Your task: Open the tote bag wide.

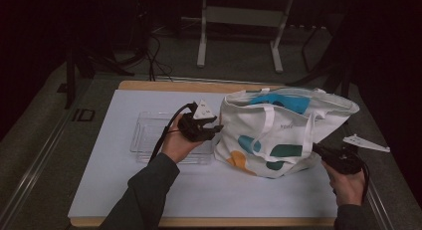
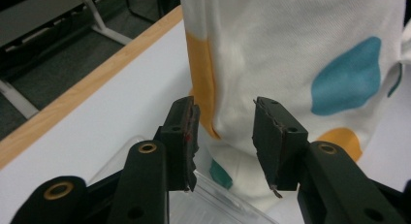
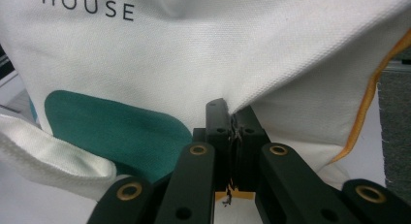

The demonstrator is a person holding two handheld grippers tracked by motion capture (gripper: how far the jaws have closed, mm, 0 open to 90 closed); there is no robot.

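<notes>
A white canvas tote bag printed with teal, blue and orange blobs (image 1: 278,133) stands upright in the right half of the high view, on a white sheet covering a wooden-edged table (image 1: 149,190). Its mouth is open at the top and one white strap hangs down its front.

The left gripper (image 1: 211,130), held in a person's hand near the centre of the frame, points right toward the bag's left edge. In the left gripper view its two black jaws stand apart with nothing between them, and the bag's white cloth with an orange stripe fills the upper right just past the tips. Whether the tips touch the cloth cannot be told. A clear plastic tray (image 1: 149,135) lies flat on the sheet just left of the bag, under that hand; its corner shows at the bottom of the left gripper view.

The right gripper (image 1: 318,149) comes in from the lower right of the high view, meeting the bag's lower right side. In the right gripper view its jaws are closed together, pinching a fold of the white fabric at centre frame, beside a dark teal patch.
</notes>
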